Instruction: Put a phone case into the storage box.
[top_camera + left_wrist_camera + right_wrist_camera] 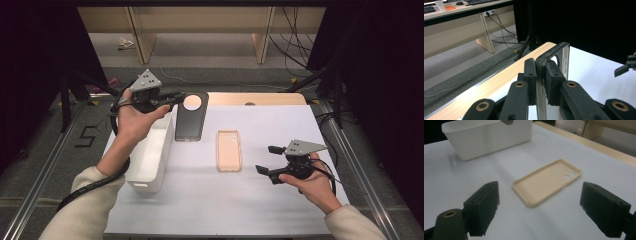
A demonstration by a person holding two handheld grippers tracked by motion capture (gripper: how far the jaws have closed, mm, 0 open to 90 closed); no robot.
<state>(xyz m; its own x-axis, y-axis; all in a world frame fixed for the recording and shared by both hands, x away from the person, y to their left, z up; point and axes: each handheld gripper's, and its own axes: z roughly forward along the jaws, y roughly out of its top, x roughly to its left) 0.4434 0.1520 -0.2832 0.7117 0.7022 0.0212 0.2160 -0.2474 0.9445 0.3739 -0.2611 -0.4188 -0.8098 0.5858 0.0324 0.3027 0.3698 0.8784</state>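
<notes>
Two phone cases are in play, and only one is in my grip so far. My left tool (172, 98) is clamped tight on the edge of the dark phone case (191, 119), its pads pinching the rim near the round camera cutout; in the left gripper view the case stands on edge between the jaws. From above, that case hangs just beside the far end of the white bin (149, 155), at the bin's right wall and not yet over its opening. I judge the work to be putting the cases into the bin, so the pickup is done and the carry-over and drop are what remain for this one.

My right tool (266, 159) is spread wide with nothing between its jaws, held low over the white worktop (210, 200) near the right edge. The beige phone case (547, 182) lies flat, open side up, just ahead of it and untouched. That second case has yet to be grasped, so I would put the job at well under half done.
</notes>
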